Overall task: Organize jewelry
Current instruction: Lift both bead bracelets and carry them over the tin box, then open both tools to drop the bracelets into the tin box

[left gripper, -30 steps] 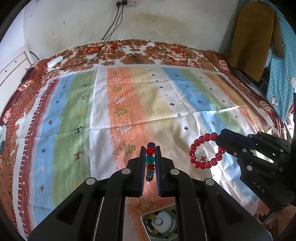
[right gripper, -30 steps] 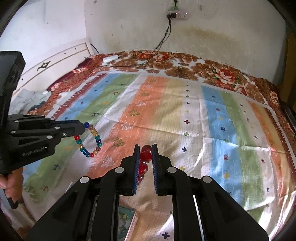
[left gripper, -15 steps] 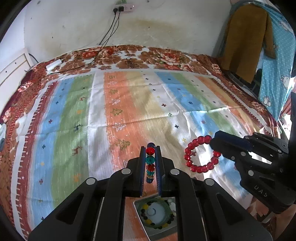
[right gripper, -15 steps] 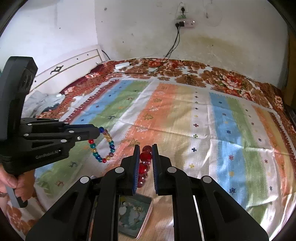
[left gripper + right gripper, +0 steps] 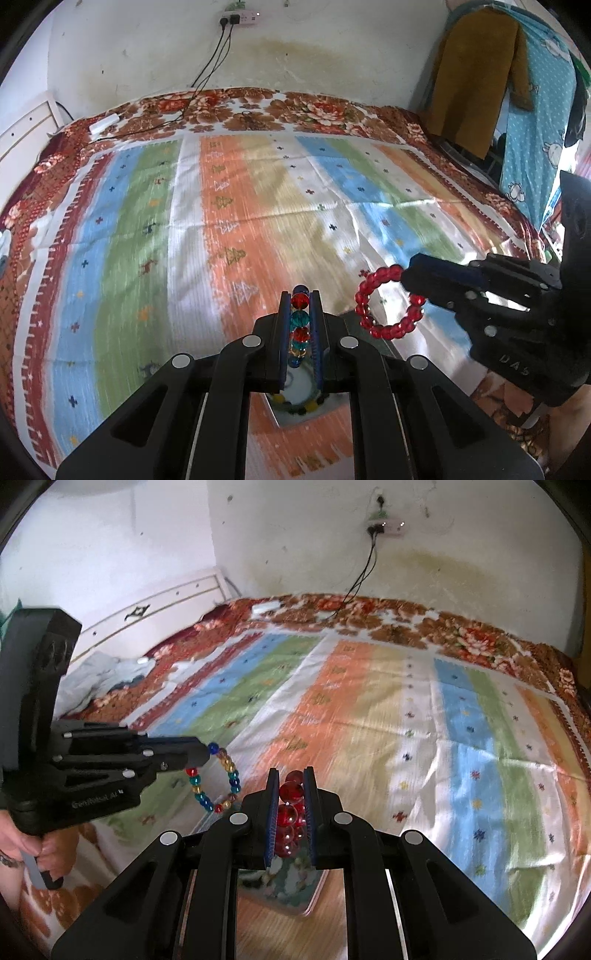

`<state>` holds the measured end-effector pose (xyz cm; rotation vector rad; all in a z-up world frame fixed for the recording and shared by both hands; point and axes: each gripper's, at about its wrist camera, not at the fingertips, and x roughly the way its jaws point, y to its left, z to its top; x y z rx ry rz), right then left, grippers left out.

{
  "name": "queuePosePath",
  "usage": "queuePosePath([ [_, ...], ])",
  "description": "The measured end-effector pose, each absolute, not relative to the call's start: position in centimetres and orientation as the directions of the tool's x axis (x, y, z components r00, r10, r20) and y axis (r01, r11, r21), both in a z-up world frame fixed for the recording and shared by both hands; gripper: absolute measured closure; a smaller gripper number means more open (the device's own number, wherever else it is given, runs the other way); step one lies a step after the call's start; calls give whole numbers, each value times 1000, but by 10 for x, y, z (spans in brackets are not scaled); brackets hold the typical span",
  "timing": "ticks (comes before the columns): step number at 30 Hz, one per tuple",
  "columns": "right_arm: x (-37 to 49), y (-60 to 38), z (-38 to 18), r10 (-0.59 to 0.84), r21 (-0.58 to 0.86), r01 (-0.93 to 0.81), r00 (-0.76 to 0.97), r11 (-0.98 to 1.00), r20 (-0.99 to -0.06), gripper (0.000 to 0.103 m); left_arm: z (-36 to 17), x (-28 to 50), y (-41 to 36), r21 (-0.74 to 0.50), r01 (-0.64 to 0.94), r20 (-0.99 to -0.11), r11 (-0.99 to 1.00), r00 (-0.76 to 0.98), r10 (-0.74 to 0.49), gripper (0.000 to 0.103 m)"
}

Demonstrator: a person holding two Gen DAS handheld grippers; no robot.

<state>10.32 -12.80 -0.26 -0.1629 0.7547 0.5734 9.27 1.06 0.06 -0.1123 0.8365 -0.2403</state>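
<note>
My left gripper is shut on a multicoloured bead bracelet, which hangs as a loop in the right wrist view. My right gripper is shut on a red bead bracelet; its ring shows from the side in the left wrist view. Both grippers hover over the near edge of the bed. Below them sits an open square jewelry box with beaded pieces inside, partly hidden by the fingers; it also shows under the right gripper.
A striped cloth covers the bed, over a floral sheet. Cables and a white charger lie at the far side. Clothes hang at the right. A hand grips the left tool's handle.
Both grippers have drawn back toward the near edge of the bed with their bracelets. The jewelry box has come further into view beneath them.
</note>
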Motion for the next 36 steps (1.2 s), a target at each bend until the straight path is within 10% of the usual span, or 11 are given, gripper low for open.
queuePosePath([
  [21,91,-136,-20,452,122,-544,529,830,-718,89,-7,72,2,-200,195,-729,960,625,-279,92],
  [36,74,-159,-26,416,93,-508,570,856,-709,48,-16,57,6,-152,142,-752,978,626,-207,33],
])
